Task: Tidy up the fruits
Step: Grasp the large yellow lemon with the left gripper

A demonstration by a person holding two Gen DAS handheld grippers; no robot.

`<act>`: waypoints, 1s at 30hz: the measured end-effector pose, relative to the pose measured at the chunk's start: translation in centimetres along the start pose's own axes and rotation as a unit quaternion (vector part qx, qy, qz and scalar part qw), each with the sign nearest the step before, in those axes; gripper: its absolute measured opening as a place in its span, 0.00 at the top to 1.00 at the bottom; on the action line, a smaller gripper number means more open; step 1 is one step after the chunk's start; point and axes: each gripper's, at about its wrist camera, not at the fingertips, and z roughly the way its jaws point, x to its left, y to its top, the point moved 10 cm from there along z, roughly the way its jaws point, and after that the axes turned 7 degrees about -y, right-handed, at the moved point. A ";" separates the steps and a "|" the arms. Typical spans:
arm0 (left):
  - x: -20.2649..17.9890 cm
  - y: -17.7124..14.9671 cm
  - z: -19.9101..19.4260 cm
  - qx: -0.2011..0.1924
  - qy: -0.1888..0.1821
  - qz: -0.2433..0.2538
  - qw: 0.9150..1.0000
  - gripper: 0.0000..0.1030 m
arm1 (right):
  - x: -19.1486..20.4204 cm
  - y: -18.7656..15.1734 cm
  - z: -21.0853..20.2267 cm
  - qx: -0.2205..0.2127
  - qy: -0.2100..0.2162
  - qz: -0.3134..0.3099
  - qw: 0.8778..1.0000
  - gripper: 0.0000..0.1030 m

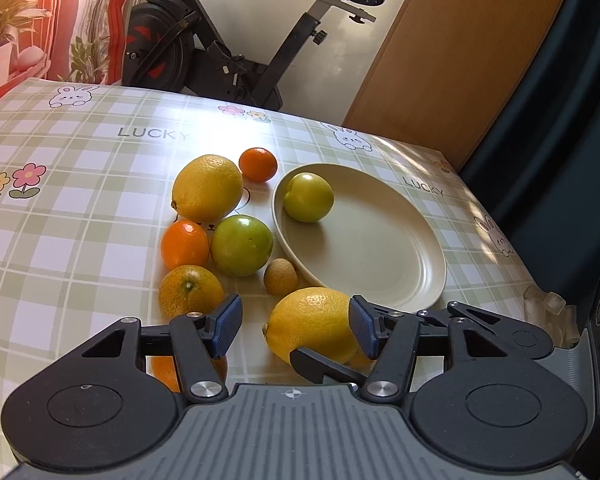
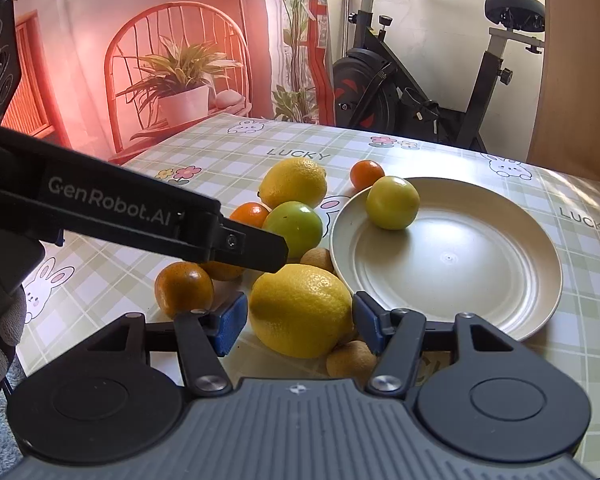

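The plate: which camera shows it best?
The right wrist view: the plate lies nearly whole, one green fruit on it. In the left wrist view the plate looks more slanted, its near rim behind the gripper's black frame.

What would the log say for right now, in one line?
plate: one green fruit on it | near lemon: on table, right gripper jaws open around it | left gripper: jaws open, holding nothing

Glossy smooth plate [image 2: 532, 280]; dimpled lemon peel [image 2: 300, 312]; shiny wipe-clean tablecloth [image 1: 80, 208].
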 end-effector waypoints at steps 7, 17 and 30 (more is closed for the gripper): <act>-0.4 -0.9 1.0 0.013 -0.001 0.001 1.000 0.36 | -0.2 -0.7 0.4 0.013 0.002 0.005 1.000 0.39; 0.0 -1.4 1.8 0.017 -0.013 -0.027 0.999 0.32 | -0.1 -1.0 0.7 0.018 0.005 0.008 1.000 0.39; -0.3 -1.6 2.1 0.023 -0.011 -0.023 0.999 0.36 | 0.2 -0.8 0.5 0.014 0.008 0.004 1.000 0.42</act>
